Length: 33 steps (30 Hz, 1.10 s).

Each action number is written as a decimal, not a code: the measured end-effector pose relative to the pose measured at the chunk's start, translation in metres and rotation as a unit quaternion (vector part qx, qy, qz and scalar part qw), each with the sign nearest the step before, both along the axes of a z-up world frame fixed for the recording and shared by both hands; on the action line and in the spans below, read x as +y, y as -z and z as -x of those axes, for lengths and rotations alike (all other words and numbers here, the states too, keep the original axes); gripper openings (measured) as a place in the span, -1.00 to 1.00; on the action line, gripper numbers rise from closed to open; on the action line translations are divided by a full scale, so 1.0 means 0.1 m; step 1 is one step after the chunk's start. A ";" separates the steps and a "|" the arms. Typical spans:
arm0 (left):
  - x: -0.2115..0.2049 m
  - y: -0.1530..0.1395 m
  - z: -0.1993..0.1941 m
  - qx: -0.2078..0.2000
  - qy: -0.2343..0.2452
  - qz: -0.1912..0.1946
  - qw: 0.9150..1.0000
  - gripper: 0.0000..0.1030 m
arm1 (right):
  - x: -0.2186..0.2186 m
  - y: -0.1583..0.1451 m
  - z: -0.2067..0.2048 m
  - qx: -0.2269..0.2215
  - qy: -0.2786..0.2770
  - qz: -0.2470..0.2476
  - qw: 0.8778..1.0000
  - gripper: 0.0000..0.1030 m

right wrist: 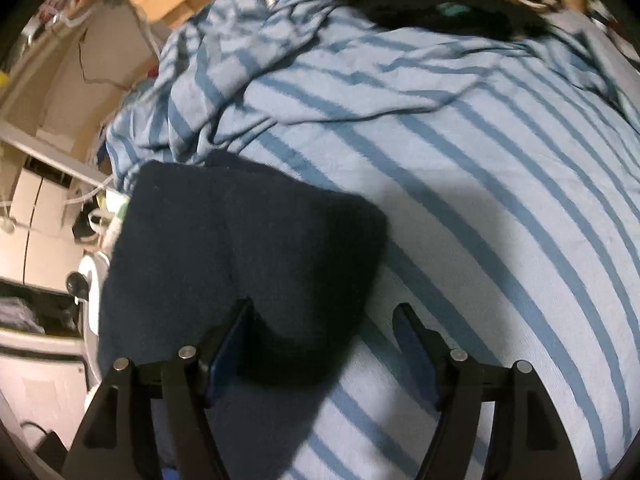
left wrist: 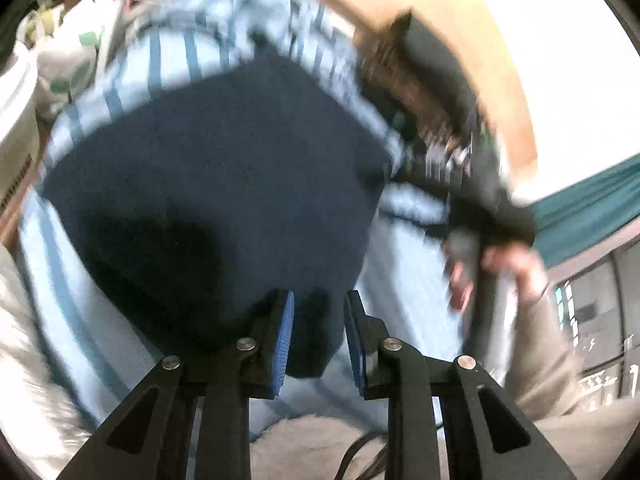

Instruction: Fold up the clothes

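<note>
Dark navy garment (left wrist: 208, 200) is laid flat on the striped blue-and-white bedsheet (right wrist: 500, 200), compact and roughly squared, so it reads as at least partly folded; blur hides the layers. The flat bed gives a surface to crease against. Left gripper (left wrist: 318, 334) is held low at the garment's near edge, jaws parted with cloth between them, not clamped. Right gripper (right wrist: 322, 344) jaws are spread wide over the garment's near right corner, nothing gripped. A dark heap of other clothes (right wrist: 440, 4) is left at the far side.
</note>
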State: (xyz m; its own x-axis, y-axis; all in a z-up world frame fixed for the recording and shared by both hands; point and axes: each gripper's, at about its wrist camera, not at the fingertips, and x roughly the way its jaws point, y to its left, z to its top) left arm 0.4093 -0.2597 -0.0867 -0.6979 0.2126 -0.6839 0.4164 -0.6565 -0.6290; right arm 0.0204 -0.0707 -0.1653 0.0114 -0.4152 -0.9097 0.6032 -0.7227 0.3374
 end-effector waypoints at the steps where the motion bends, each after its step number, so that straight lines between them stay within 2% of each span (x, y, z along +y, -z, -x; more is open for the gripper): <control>1: -0.09 -0.11 -0.02 0.013 -0.008 0.000 1.000 -0.47 | 0.05 -0.06 -0.04 0.009 -0.002 0.006 1.000 0.44; 3: -0.30 -0.31 -0.01 0.033 -0.026 0.007 0.999 -0.42 | 0.13 -0.17 -0.11 0.030 -0.007 0.017 0.999 0.44; 4: -0.42 -0.38 0.10 0.029 -0.036 0.021 0.999 -0.20 | 0.17 -0.22 -0.15 0.040 -0.009 0.023 0.999 0.44; 5: -0.53 -0.45 0.21 0.024 -0.048 0.037 0.998 0.17 | 0.17 -0.27 -0.18 0.053 -0.011 0.029 0.998 0.40; 6: -0.62 -0.48 0.34 0.016 -0.051 0.054 0.997 0.31 | 0.16 -0.32 -0.21 0.065 -0.014 0.034 0.997 0.39; 7: -0.65 -0.46 0.48 0.005 -0.044 0.066 0.997 0.37 | 0.13 -0.37 -0.23 0.072 -0.017 0.041 0.996 0.34; 10: -0.69 -0.35 0.88 -0.029 -0.018 0.099 0.994 0.37 | 0.00 -0.43 -0.19 0.085 -0.021 0.055 0.995 -0.04; 12: -0.73 -0.28 1.15 -0.053 -0.001 0.121 0.991 0.10 | -0.10 -0.37 -0.19 0.068 -0.027 0.067 0.995 -0.12; 13: -0.74 -0.25 1.28 -0.064 0.008 0.132 0.989 -0.26 | -0.14 -0.32 -0.17 0.059 -0.027 0.067 0.996 -0.16; 14: -0.76 -0.21 1.42 -0.076 0.017 0.143 0.987 -0.52 | -0.15 -0.25 -0.14 0.052 -0.022 0.066 0.996 -0.17; 16: -0.78 -0.01 1.63 -0.099 0.030 0.136 0.985 -0.77 | -0.14 -0.13 -0.09 0.039 -0.012 0.069 0.997 -0.17; 20: -0.90 0.32 1.77 -0.129 0.014 0.115 0.985 -0.79 | -0.09 0.04 0.04 0.008 0.010 0.072 0.997 -0.24; 22: -1.01 0.51 1.73 -0.131 -0.016 0.074 0.988 -0.83 | -0.07 0.08 0.07 0.002 0.011 0.074 0.997 -0.28; 24: -1.08 0.63 1.66 -0.119 -0.043 0.039 0.991 -0.86 | -0.09 0.10 0.03 0.017 -0.002 0.070 0.997 -0.30; 25: -1.08 0.65 1.63 -0.114 -0.049 0.036 0.992 -0.88 | -0.11 0.11 0.01 0.028 -0.009 0.065 0.997 -0.30; 30: -0.91 0.61 1.63 -0.118 -0.032 0.101 0.987 -0.89 | -0.22 0.11 -0.24 0.113 -0.037 0.026 0.993 -0.29; 32: -0.93 0.61 1.63 -0.125 -0.035 0.095 0.987 -0.89 | -0.24 0.10 -0.30 0.132 -0.044 0.012 0.990 -0.29; 33: -0.95 0.57 1.59 -0.129 -0.040 0.080 0.988 -0.90 | -0.26 0.10 -0.33 0.142 -0.047 0.005 0.989 -0.29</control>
State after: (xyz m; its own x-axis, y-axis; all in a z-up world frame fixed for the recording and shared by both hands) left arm 0.2499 -0.3548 -0.1441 -0.5058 0.0385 -0.8618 0.6039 -0.6976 -0.3855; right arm 0.0532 -0.0965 -0.1752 -0.2044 -0.4331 -0.8778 0.7388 -0.6565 0.1519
